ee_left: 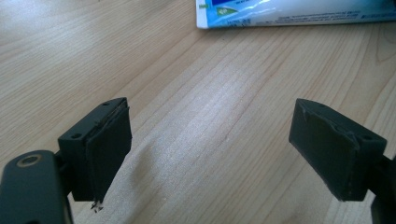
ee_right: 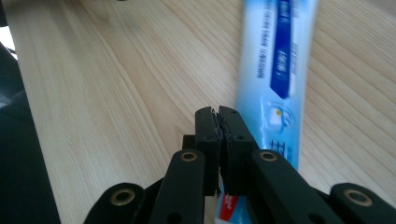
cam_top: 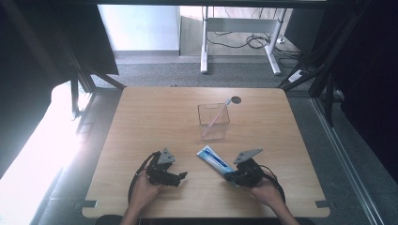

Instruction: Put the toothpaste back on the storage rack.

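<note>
A blue and white toothpaste tube point(cam_top: 213, 159) lies slantwise on the wooden table point(cam_top: 155, 122) near its front edge. My right gripper point(cam_top: 228, 177) sits at the tube's near end, and a hand holds it. In the right gripper view its jaws point(ee_right: 218, 114) are shut pad against pad with nothing between them, and the tube point(ee_right: 275, 70) runs on the table just beside and under the right jaw. My left gripper point(cam_top: 182, 177) rests to the tube's left, jaws pointing right. In the left gripper view it is open point(ee_left: 219, 149) over bare wood, with the tube point(ee_left: 289, 11) farther ahead.
A clear plastic container point(cam_top: 214, 123) stands behind the tube at mid table, with a pale toothbrush point(cam_top: 217, 116) leaning in it. A round cable hole point(cam_top: 236, 100) sits near the back edge. Desk legs and cables are on the floor beyond.
</note>
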### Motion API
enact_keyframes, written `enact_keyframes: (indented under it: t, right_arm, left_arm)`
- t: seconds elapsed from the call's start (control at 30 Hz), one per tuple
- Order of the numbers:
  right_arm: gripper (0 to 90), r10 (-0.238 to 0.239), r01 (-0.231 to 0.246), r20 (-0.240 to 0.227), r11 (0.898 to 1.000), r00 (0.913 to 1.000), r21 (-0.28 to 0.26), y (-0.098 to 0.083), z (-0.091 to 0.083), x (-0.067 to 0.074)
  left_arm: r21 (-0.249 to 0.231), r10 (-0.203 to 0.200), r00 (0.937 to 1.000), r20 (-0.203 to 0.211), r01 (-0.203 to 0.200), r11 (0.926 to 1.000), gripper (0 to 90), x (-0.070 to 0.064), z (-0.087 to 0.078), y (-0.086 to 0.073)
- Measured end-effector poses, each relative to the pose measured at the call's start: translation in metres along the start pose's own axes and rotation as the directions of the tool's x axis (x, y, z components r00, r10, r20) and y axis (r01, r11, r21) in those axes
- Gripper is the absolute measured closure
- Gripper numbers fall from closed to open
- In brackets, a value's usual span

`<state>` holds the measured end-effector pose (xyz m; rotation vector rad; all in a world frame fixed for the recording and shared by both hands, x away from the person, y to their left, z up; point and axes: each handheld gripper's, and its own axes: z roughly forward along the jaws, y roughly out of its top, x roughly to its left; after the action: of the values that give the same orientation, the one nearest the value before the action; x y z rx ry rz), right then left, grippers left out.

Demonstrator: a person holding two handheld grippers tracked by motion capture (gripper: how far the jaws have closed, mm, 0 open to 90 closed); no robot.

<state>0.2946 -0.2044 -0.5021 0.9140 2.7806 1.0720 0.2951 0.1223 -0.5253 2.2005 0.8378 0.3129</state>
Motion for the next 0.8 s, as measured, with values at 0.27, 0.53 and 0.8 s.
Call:
enact_keyframes:
  t: [0.27,0.53,0.8]
  right_arm:
    - [83.6,0.004,-0.004,0.015,1.0,0.9999,0.012,-0.006,-0.008,-0.005]
    - [71.9,-0.035,0.034,0.053,0.999,0.998,0.035,0.005,-0.024,0.0]
    - [56.8,-0.051,0.039,0.101,0.993,0.9937,0.109,0.02,-0.024,-0.008]
  left_arm:
    - [-0.006,-0.007,1.0,0.006,0.007,1.0,13.4,0.001,0.0,0.0]
    - [-0.008,-0.001,1.0,0.008,0.001,1.0,13.4,0.001,-0.002,0.0]
    - [-0.008,0.0,1.0,0.009,0.0,1.0,13.4,0.002,-0.002,0.0]
